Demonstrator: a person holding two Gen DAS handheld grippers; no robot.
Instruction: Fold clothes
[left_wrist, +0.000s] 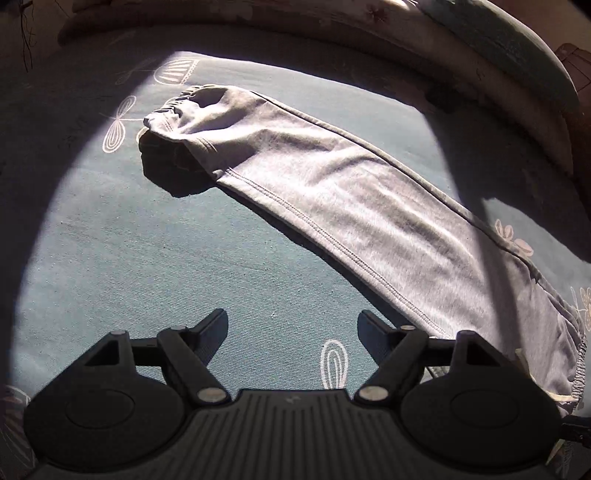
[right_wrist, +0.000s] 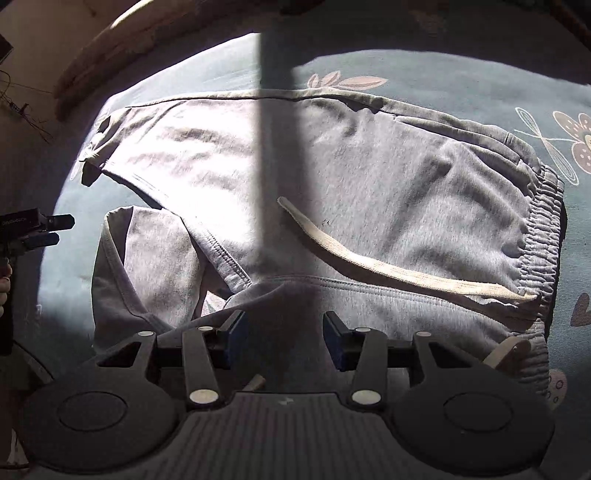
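Your left gripper (left_wrist: 291, 328) tilts steeply down over the blue floral bedsheet (left_wrist: 147, 258), fingers wide, empty. Your right gripper (right_wrist: 282, 338) hovers above the grey sweatpants (right_wrist: 369, 177), fingers half-open, gripping nothing.

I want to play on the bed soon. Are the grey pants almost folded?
Not yet. Done: the grey pants lie flat on the blue sheet, one leg stretched long, though the other looks bunched near the crotch. In hand: nothing; the left gripper and right gripper are both open and empty. Left: laying the legs together, tucking the drawstring, folding them up.
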